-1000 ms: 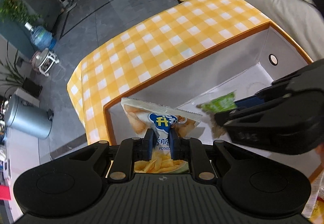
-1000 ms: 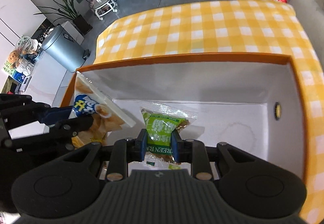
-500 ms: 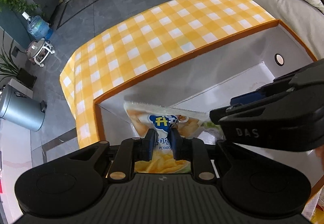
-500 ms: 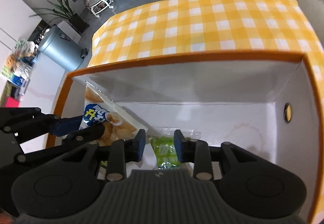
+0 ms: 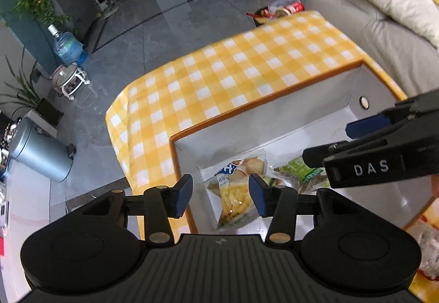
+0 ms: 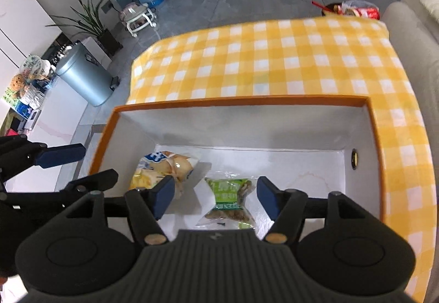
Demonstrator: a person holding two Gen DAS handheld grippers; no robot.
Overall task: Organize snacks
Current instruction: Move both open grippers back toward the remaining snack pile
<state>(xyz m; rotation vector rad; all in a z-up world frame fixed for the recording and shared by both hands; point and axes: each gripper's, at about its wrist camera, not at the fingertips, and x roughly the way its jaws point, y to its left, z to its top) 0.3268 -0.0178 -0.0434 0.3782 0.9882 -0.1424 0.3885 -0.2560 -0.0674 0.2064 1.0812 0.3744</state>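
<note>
Crinkly foil chip bag (image 6: 162, 170) and green snack pack (image 6: 229, 198) lie in the box (image 6: 247, 101) (light, slippery, crushable), so pinch their sealed edges; your left gripper (image 5: 219, 194) and right gripper (image 6: 215, 200) both hang spread, empty.

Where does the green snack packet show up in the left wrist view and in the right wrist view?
Left wrist view: the green clear-ended snack packet lies on the box floor, right of centre, beside the yellow potato chip bag.
Right wrist view: the packet lies low at centre, between that gripper's open jaws.
Shared landmark: the round metal eyelet in the wall of the white orange-rimmed box.
</note>
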